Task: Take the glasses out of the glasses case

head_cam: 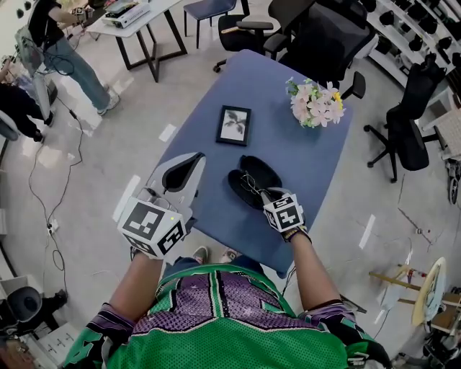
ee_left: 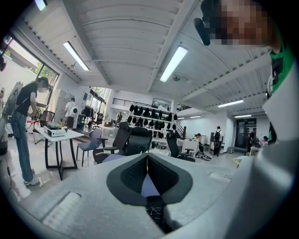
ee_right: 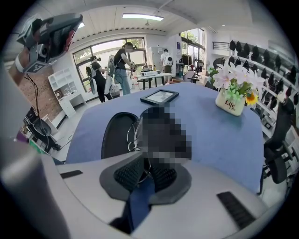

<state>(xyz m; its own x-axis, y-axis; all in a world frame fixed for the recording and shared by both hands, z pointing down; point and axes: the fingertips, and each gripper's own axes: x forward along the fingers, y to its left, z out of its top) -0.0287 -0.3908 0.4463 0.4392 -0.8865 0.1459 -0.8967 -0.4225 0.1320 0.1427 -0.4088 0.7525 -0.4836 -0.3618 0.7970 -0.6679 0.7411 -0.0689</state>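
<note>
An open black glasses case (head_cam: pixel 263 171) lies near the front of the blue table (head_cam: pixel 302 158). Thin wire-framed glasses (head_cam: pixel 249 183) rest across its two halves. My right gripper (head_cam: pixel 263 193) is at the near edge of the case. In the right gripper view the right gripper (ee_right: pixel 145 162) is shut on a thin part of the glasses (ee_right: pixel 132 135), above the case half (ee_right: pixel 114 135); a mosaic patch hides the other half. My left gripper (head_cam: pixel 195 158) hovers over the table's left edge, away from the case. In its own view the left gripper (ee_left: pixel 147 157) is shut with nothing in it.
A black picture frame (head_cam: pixel 234 125) lies flat in the middle of the table. A flower pot (head_cam: pixel 315 103) stands at the far right side. Office chairs (head_cam: pixel 320 39) crowd the table's far end. People stand by a white table (head_cam: pixel 137 18) at the far left.
</note>
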